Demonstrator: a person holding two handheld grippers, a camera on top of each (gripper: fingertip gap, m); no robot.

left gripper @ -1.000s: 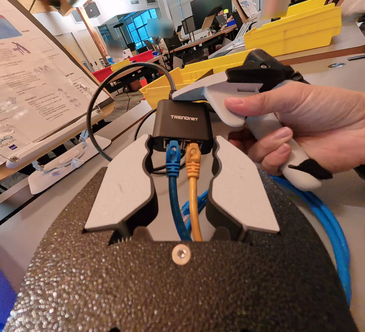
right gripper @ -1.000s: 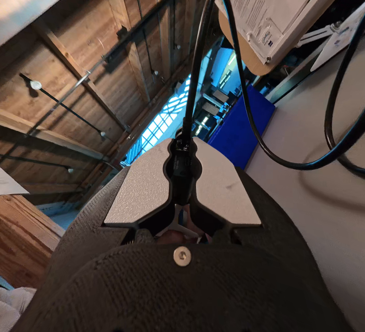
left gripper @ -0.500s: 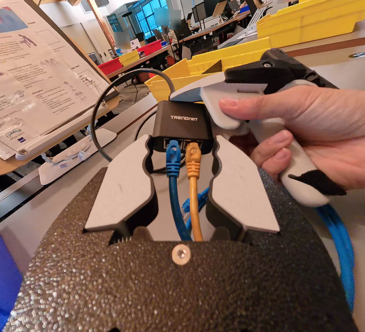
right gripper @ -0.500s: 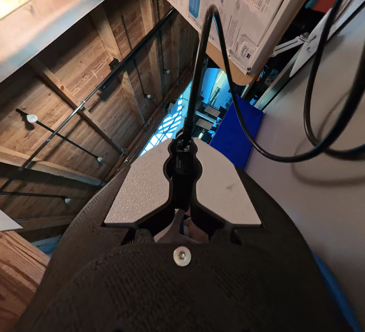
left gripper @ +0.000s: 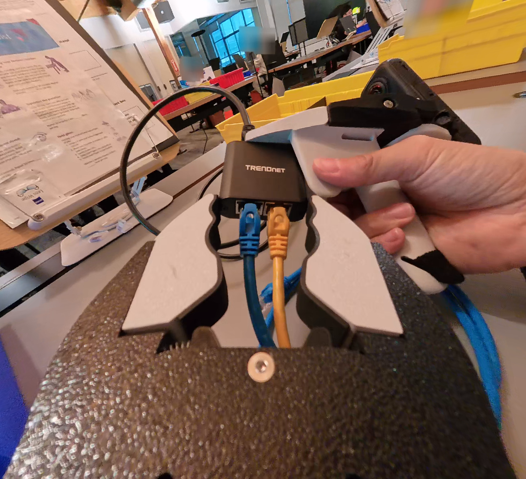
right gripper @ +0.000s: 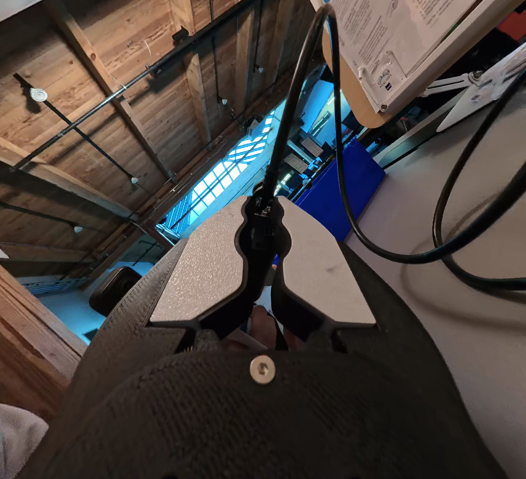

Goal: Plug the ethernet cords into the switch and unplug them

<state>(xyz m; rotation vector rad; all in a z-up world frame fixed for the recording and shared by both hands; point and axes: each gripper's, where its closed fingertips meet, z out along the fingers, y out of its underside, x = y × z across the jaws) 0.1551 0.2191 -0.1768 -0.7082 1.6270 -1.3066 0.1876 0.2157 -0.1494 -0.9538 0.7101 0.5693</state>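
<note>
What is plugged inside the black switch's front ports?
A blue cord and an orange cord sit in adjacent ports of the switch. Further ports are hidden by the left gripper's fingers.

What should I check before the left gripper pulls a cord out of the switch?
1. Switch held by right gripper: ok, shut on it.
2. Blue ethernet cord seated in its port: ok.
3. Orange ethernet cord seated in its port: ok.
4. Left gripper open, fingers either side of both plugs: ok.
5. One plug singled out: not ok, both lie between the fingers.
6. Latch tabs pressed: cannot tell.
</note>
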